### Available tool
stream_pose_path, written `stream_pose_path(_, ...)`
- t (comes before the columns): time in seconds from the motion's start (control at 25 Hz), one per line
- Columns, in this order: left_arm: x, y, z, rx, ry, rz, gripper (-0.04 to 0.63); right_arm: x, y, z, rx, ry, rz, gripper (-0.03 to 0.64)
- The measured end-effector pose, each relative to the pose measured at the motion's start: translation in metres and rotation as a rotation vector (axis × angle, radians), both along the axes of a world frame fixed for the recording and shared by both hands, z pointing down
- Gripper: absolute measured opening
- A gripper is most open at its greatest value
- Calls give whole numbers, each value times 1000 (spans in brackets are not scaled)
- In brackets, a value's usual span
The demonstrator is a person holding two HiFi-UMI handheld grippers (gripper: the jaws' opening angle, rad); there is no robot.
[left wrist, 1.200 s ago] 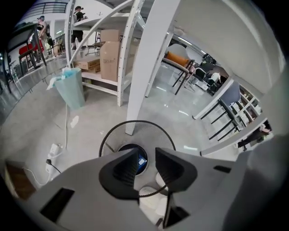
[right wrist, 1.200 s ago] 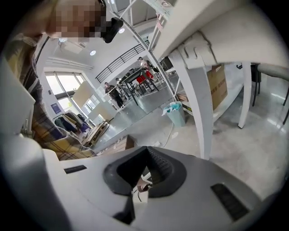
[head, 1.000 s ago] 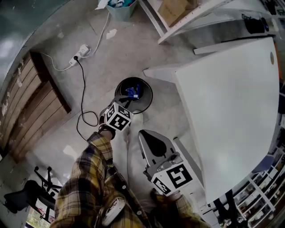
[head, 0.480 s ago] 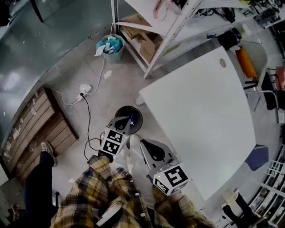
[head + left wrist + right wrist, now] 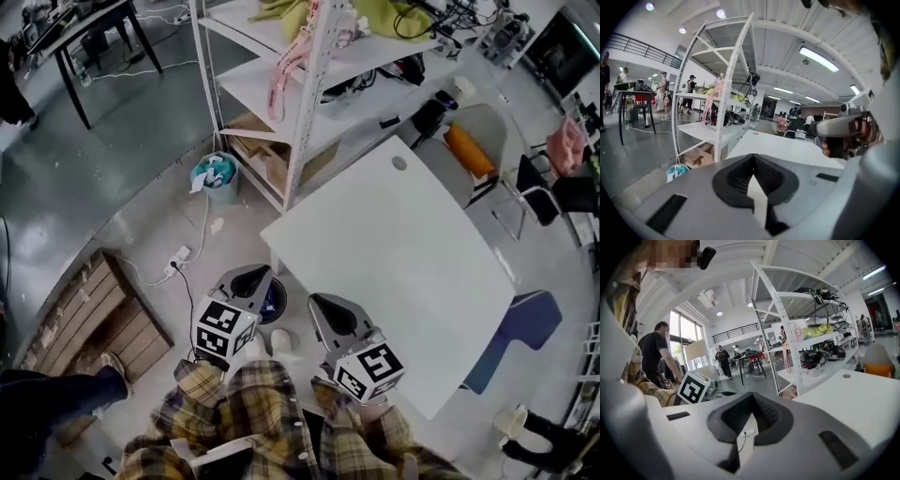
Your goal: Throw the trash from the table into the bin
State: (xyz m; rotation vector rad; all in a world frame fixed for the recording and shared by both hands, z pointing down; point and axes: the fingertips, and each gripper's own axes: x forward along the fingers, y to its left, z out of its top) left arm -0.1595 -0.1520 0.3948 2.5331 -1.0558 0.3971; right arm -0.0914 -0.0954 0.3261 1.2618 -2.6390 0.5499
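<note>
L tool (image 5: 247, 277) shut, empty; R tool (image 5: 330, 309) shut, empty; both side by side, pointing fwd, slightly down.

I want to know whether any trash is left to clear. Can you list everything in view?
table: one, white, centre, no trash on it
black bin: one, on the floor by the table's near-left corner, partly hidden by the left hand-held gripper
small bin: one, teal, holding paper, on the floor by the shelving
shelving unit: one, white, behind the table
cardboard boxes: a few, brown, lowest shelf
power strip: one, white, floor at left
wooden panel: one, brown, floor at far left
blue seat: one, right of the table
left hand-held gripper: shut, empty, above the black bin
right hand-held gripper: shut, empty, at the table's near edge
</note>
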Motion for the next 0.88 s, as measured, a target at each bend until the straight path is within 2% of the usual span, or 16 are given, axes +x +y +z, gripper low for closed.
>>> stream_pose_path(0.16,36,20,-53,41,95,71,8,34,7,-39,96,4,88,-2)
stream_pose_path(0.32,91,42,-90,93,138,217,8,79,24,-60,151,14,198,-2)
stream_pose_path(0.6,185,88,-127,139,193,461,8,166,68,-77,174,66,416,-2)
stream_pose_path(0.88,243,122,-128,126,211,634,8,220,103,-74,160,100,576,-2)
